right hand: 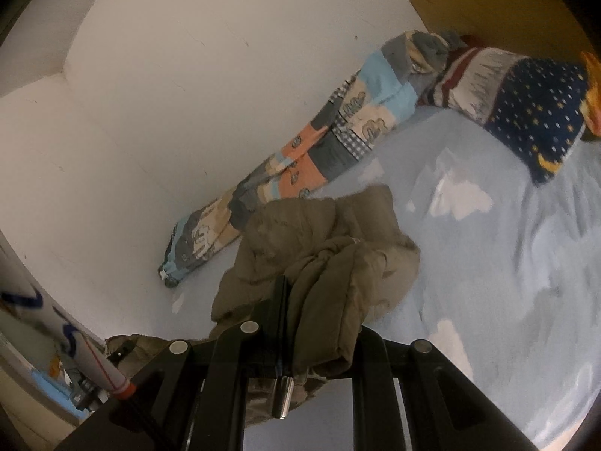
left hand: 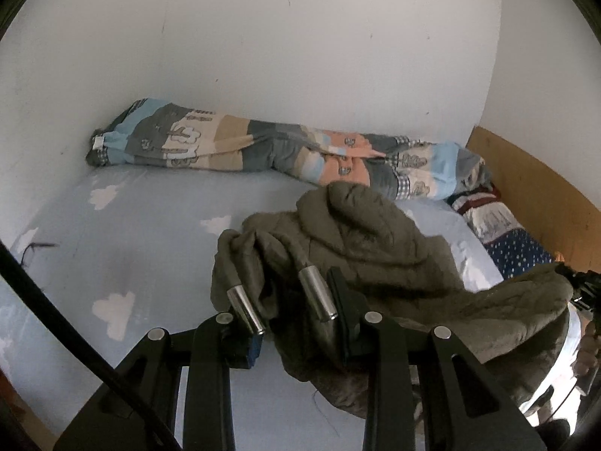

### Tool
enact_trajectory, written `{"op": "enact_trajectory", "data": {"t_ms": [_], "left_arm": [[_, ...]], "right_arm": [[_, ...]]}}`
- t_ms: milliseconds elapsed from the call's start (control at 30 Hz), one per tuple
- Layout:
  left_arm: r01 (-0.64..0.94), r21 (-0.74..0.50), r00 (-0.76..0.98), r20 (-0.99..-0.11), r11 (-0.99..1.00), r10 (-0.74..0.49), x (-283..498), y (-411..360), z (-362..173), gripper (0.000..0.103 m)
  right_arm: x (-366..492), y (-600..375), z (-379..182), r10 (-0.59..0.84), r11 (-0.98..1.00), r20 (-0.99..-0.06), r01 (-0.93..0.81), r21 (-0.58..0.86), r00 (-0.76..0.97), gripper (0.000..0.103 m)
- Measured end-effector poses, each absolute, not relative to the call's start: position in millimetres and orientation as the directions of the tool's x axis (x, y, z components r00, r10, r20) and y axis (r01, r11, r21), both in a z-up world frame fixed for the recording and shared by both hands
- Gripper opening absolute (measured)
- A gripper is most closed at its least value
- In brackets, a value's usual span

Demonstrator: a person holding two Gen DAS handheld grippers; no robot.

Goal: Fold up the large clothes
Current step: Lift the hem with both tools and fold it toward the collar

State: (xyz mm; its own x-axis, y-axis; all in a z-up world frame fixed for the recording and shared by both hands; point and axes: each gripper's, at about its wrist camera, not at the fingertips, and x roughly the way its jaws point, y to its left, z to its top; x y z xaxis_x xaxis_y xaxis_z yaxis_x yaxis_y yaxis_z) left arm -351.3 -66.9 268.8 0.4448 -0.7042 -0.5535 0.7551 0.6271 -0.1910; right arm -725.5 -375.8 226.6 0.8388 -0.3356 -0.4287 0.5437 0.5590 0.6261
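An olive-green padded hooded jacket (left hand: 375, 240) lies bunched on the light blue bed sheet (left hand: 142, 248). Two drawcords with metal tips (left hand: 244, 308) hang from its hood. My left gripper (left hand: 296, 323) is shut on a fold of the jacket near the cords and holds it up. In the right wrist view the same jacket (right hand: 311, 240) drapes over my right gripper (right hand: 319, 312), which is shut on another fold. A metal cord tip (right hand: 281, 398) hangs below it.
A rolled patchwork quilt (left hand: 270, 146) lies along the white wall (left hand: 263, 45); it also shows in the right wrist view (right hand: 300, 161). A navy dotted pillow (right hand: 526, 109) sits by the wooden headboard (left hand: 537, 191). A black cable (left hand: 45, 300) crosses at left.
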Motion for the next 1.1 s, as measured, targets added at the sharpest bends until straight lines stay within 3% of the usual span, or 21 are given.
{"op": "enact_trajectory", "data": {"t_ms": [367,533,600,700,867,1100], "left_arm": [[0.76,-0.177,0.442,-0.565,0.626,-0.696,-279.6,-155.6,290.6,0.035],[0.735,-0.234,0.41,-0.594,0.636,-0.692,-221.2,-203.4,287.6,0.043],[0.722,-0.246,0.413,-0.597,0.647,-0.688,-198.7,-218.8,284.7,0.05],[0.707,-0.231,0.453,-0.579,0.669,-0.678,-176.7,-228.4,286.3,0.061],[0.684,-0.152,0.531,-0.568,0.714,-0.629,-141.1,-239.2,284.9,0.061],[0.771,-0.076,0.465,-0.612,0.633,-0.64,-165.7,-282.1,241.9,0.063]], "right_arm": [[-650.9,-469.3,240.8,-0.356,0.537,-0.461,0.582,0.611,0.813,0.014],[-599.5,-521.7,235.7,-0.382,0.515,-0.493,0.623,0.589,0.781,0.014],[-580.5,-540.7,231.4,-0.389,0.505,-0.504,0.636,0.584,0.771,0.014],[-546.7,-574.1,219.1,-0.409,0.487,-0.537,0.674,0.555,0.738,0.014],[-513.0,-620.3,182.5,-0.419,0.417,-0.598,0.73,0.542,0.683,0.014],[-479.5,-669.2,125.3,-0.409,0.341,-0.665,0.78,0.524,0.625,0.014]]}}
